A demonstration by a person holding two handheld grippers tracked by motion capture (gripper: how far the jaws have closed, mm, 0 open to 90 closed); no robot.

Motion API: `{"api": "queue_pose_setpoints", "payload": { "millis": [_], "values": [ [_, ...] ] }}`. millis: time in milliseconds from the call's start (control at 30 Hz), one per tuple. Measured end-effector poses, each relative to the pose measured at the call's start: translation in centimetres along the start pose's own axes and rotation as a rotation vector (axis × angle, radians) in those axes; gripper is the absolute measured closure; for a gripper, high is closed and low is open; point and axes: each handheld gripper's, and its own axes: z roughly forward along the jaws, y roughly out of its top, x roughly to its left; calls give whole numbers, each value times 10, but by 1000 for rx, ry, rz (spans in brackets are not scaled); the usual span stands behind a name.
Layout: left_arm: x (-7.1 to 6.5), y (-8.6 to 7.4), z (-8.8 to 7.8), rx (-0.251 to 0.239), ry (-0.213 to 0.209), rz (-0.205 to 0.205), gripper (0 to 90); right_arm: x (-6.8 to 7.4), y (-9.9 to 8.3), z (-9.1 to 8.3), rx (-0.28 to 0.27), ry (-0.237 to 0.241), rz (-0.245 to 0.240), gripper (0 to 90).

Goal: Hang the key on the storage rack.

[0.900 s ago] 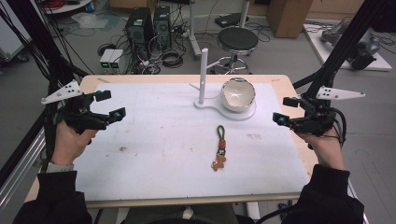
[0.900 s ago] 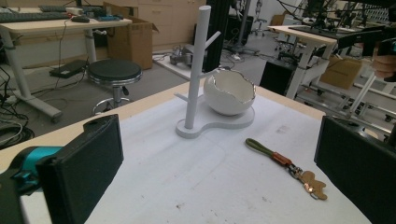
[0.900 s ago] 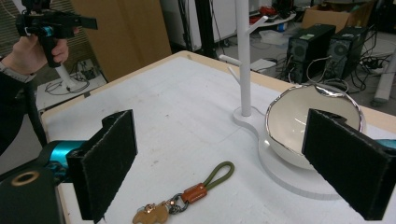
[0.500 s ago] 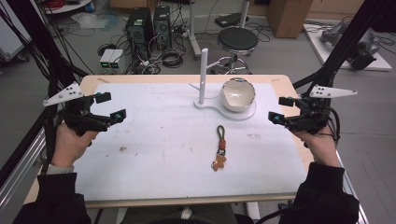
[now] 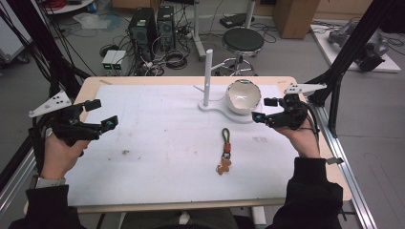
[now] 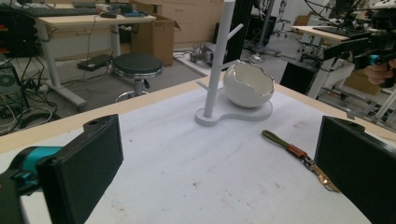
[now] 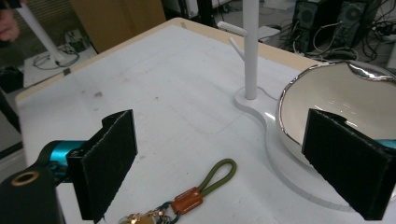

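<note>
Nearest the person, the key strap (image 5: 225, 150) lies flat on the white mat (image 5: 157, 157) that covers the table (image 5: 90, 86), a little toward the near edge and right of the middle. Its long axis runs near to far: the brass charm end sits at the 6 o'clock end, then the brown leather band, and the olive cord loop points to 12 o'clock, toward the stand. Both tongs hang above the table with nothing between the jaws, which stand wide apart. The right tongs (image 5: 265, 109) are the nearer pair; from them the strap lies toward 7 o'clock, close by, and in the right gripper view the olive loop (image 7: 217, 175) shows low between the two black pads, so a short drop forward and down would likely bring the jaws across the cord. The left tongs (image 5: 103, 113) hover over the left edge of the mat, and for them the strap lies well apart toward 4 o'clock; the left gripper view has it (image 6: 299, 153) beside the right-hand pad. Farther off stands the white peg stand (image 5: 208, 71) with its side branches, and just beside it at 3 o'clock, on the same white base, the egg-shaped bowl (image 5: 243, 97), directly beyond the strap's loop.
</note>
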Motion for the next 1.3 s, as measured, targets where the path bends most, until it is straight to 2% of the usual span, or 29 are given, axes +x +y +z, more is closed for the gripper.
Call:
{"api": "queue_pose_setpoints", "payload": {
  "millis": [33, 200, 333, 400, 533, 600, 667, 733, 767, 800, 833, 867, 900, 967, 1067, 1100, 1200, 1300],
  "values": [
    [0, -1, -1, 3, -13, 3, 17, 0, 0, 3, 3, -19, -8, 99],
    [-1, -3, 0, 13, -22, 7, 17, -4, -3, 9, 16, -44, 11, 99],
    [-1, -3, 5, 26, -23, 8, 17, -11, -14, 21, 32, -104, 57, 99],
    [-1, -3, 5, 27, -26, 6, 17, -12, -17, 25, 35, -111, 63, 99],
    [-1, -3, 6, 24, -24, 3, 17, -12, -29, 47, 61, -152, 67, 99],
    [0, -3, 5, 27, -22, 5, 17, -11, -33, 57, 86, -165, 72, 99],
    [0, -3, 5, 27, -24, 3, 17, -11, -40, 68, 106, -158, 57, 99],
    [-1, -3, 6, 29, -24, 3, 17, -11, -46, 79, 145, -148, 65, 99],
    [-1, -3, 6, 29, -23, 2, 17, -12, -49, 87, 180, -142, 74, 99],
    [-1, -3, 6, 29, -23, 2, 17, -12, -49, 87, 180, -142, 74, 99],
    [-1, -4, 6, 29, -22, 1, 17, -11, -53, 98, 229, -157, 63, 99],
    [-1, -4, 6, 29, -22, 1, 17, -11, -53, 98, 229, -157, 63, 99],
    [0, -4, 6, 35, -22, 2, 17, -10, -57, 109, 266, -186, 53, 99],
    [0, -5, 5, 36, -19, -1, 17, -12, -62, 119, 302, -200, 51, 99],
    [1, -6, 5, 39, -16, -3, 17, -14, -66, 127, 322, -206, 57, 99],
    [1, -7, 4, 39, -13, -8, 17, -15, -68, 132, 328, -235, 50, 99],
    [1, -8, 4, 43, -10, -9, 17, -16, -69, 135, 327, -255, 55, 99],
    [2, -10, 4, 52, -9, -13, 17, -20, -75, 143, 340, -252, 94, 100]
  ]
}}
